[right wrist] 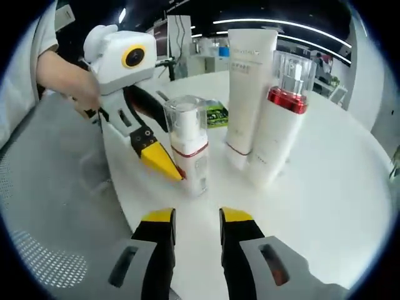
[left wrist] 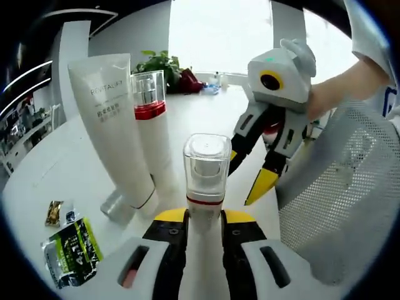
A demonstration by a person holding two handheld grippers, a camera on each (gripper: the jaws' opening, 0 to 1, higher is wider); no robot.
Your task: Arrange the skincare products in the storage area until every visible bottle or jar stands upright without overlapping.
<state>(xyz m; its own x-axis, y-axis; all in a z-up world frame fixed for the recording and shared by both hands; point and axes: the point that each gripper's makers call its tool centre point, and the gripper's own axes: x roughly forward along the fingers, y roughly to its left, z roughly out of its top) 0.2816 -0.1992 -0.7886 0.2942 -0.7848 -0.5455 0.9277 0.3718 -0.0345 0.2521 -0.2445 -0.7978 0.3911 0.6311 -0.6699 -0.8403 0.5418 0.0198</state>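
Small pump bottle (left wrist: 205, 181) clamped in left gripper (left wrist: 204, 220) jaws; right gripper (right wrist: 195, 220) jaws apart, tall tube (left wrist: 111, 119) beside.

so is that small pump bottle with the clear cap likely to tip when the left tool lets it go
Probably somewhat. The small pump bottle is tall and narrow with a bulky clear cap, so it looks top-heavy. Its smooth white plastic may slip between the left tool jaws, which sit closed against its body. The table is flat and bare around it, so a gentle release should leave it standing.
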